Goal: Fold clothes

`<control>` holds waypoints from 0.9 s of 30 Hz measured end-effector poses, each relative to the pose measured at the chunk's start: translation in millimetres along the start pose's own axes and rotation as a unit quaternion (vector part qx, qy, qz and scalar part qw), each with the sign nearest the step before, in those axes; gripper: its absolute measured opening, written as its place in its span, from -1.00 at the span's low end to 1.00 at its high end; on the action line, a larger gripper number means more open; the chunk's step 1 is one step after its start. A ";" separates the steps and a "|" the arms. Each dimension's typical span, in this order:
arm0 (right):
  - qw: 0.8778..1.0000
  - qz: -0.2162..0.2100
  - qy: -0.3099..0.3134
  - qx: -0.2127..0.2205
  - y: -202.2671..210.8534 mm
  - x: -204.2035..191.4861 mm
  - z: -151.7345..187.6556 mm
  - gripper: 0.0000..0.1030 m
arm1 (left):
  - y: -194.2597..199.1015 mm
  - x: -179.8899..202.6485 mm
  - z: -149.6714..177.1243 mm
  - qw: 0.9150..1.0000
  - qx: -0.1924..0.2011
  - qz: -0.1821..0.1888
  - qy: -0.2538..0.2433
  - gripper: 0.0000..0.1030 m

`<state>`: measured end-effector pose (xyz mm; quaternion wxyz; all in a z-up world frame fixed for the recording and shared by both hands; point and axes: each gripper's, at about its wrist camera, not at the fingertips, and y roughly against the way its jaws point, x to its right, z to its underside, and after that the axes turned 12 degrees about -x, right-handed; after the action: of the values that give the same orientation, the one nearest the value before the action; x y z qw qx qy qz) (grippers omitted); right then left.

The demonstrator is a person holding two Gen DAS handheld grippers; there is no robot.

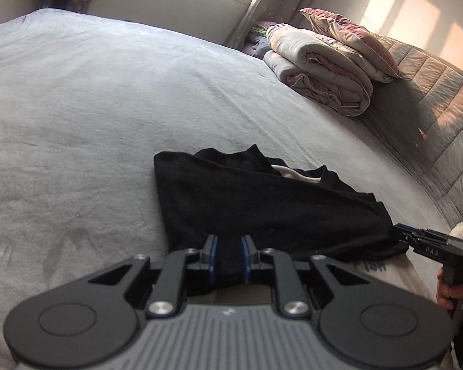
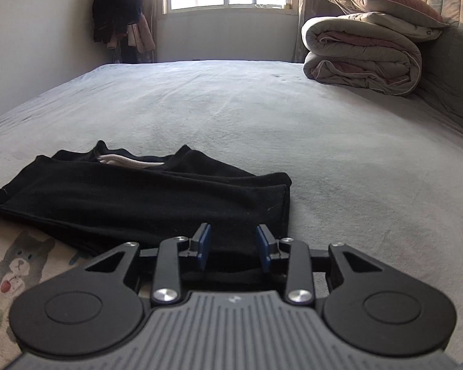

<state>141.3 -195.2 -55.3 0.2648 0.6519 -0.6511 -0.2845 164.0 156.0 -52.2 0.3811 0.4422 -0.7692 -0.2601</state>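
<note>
Right now we are holding a gripper in each hand over a big grey bed [image 2: 262, 117], and the black garment [image 1: 262, 203] is lying partly folded on it, close to us, with a bit of white showing near its top. Our left gripper [image 1: 228, 254] is pinching the near edge of the black cloth, with its blue pads almost together and the cloth squeezed between them. Our right gripper [image 2: 233, 246] is standing wider; the cloth is lying between its blue pads, but we cannot tell if they are pressing on it. In the left view we are seeing the right gripper from the side, with the letters "DAS" on its black body, and a hand [image 1: 450, 293] is gripping its handle. Beside the garment a light cloth with a cartoon cat [image 2: 18, 265] is showing, and on it we are reading the letters "FISH". A rolled duvet [image 2: 364, 61] with a pillow [image 2: 385, 0] on top is sitting far off by the headboard.
</note>
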 end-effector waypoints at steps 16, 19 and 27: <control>1.000 -0.006 -0.008 -0.008 42.3 7.7 7.0 -0.16 | 20.9 39.5 17.7 0.998 -0.049 -0.046 -0.010 -0.26; 1.000 -0.014 -0.018 -0.016 55.6 10.1 12.7 -0.06 | 26.5 50.9 29.7 0.996 -0.068 -0.054 -0.010 -0.17; 0.995 -0.053 -0.028 -0.075 82.8 2.0 44.9 0.03 | 40.8 70.3 76.2 0.993 -0.118 -0.032 -0.001 -0.15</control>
<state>51.3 -197.0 -27.4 0.2791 0.6556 -0.5994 -0.3646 59.8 118.4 -40.8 0.4208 0.4182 -0.7193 -0.3614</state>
